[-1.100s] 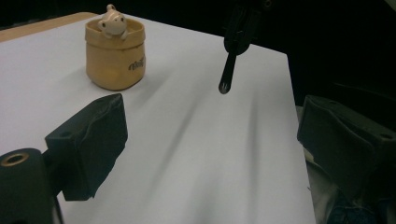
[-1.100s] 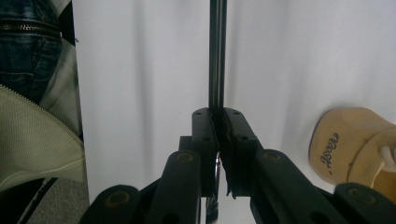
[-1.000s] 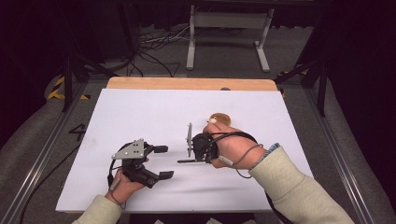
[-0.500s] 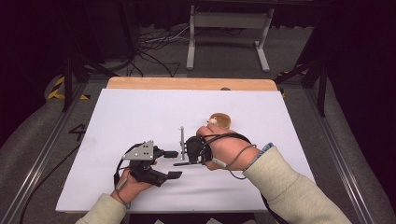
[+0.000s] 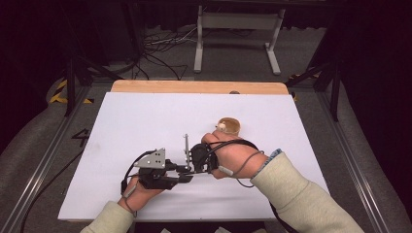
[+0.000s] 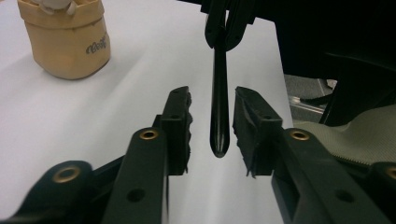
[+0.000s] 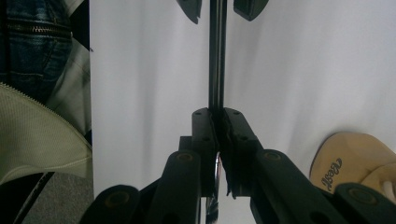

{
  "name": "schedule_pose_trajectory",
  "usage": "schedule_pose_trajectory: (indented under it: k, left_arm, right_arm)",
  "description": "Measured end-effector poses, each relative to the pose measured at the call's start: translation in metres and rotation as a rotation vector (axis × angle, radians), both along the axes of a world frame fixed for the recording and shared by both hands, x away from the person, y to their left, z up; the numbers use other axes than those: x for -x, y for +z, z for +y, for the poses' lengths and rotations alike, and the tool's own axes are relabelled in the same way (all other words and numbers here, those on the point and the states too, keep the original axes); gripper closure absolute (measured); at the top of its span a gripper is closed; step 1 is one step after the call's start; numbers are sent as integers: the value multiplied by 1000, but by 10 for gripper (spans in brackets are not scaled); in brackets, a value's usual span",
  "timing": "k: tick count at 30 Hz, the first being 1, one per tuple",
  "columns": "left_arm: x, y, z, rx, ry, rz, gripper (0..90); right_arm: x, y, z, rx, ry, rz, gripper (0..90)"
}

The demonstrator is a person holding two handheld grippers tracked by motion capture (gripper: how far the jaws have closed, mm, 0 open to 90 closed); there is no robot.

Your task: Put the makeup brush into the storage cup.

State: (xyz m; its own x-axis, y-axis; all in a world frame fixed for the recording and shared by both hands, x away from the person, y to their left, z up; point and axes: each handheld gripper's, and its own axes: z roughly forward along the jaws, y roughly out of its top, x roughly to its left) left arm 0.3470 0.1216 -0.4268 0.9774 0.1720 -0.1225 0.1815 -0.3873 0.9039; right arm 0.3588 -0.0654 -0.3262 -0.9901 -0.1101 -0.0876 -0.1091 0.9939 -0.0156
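Observation:
A slim black tool handle [image 6: 219, 116] juts out from my right gripper [image 7: 218, 114], which is shut on it; the handle [image 7: 217, 70] runs straight ahead from the clamped pads. The rounded end of that handle lies between the jaws of my left gripper [image 6: 212, 95]. These jaws have just been closing, and a gap still shows on each side of the handle. In the high view the left gripper [image 5: 183, 175] and right gripper [image 5: 193, 165] meet tip to tip low over the white sheet [image 5: 145, 121]. A tan cup [image 5: 228, 127] stands just behind the right hand.
The tan cup [image 6: 65, 42] bears printed lettering and holds something white. A wooden strip [image 5: 194, 87] borders the table's far edge. Metal rails run along both sides. Cables and a stand's legs lie on the floor beyond.
My left gripper has moved right until its jaws enclose the handle's end, and the jaws have narrowed. The right hand with the tool has shifted slightly left.

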Motion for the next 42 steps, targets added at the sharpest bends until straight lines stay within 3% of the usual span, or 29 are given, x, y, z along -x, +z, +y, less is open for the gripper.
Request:
schedule_pose_trajectory:
  k: [6,13,20,23,27,29,35,42]
  left_arm:
    - [3,1,-1,-11,-2,-27,807]
    - [6,1,-1,-16,-24,-48,829]
    - [6,2,1,-5,-32,-55,834]
    - [6,2,3,7,-36,-57,834]
    - [5,2,5,18,-38,-55,835]
    - [5,2,6,25,-35,-57,835]
    - [4,3,11,43,-41,-60,835]
    - [2,2,17,78,-51,-49,835]
  right_arm:
    - [0,-1,0,-5,0,-2,846]
    - [-1,-2,-1,-12,10,11,842]
    - [-1,0,-5,-51,9,20,834]
    - [-2,3,-9,-94,0,23,770]
    - [-2,7,-20,-201,-36,32,723]
    - [-3,9,-24,-233,-40,29,690]
    - [-5,11,-44,-394,-58,32,591]
    - [-4,11,-70,-580,-88,54,580]
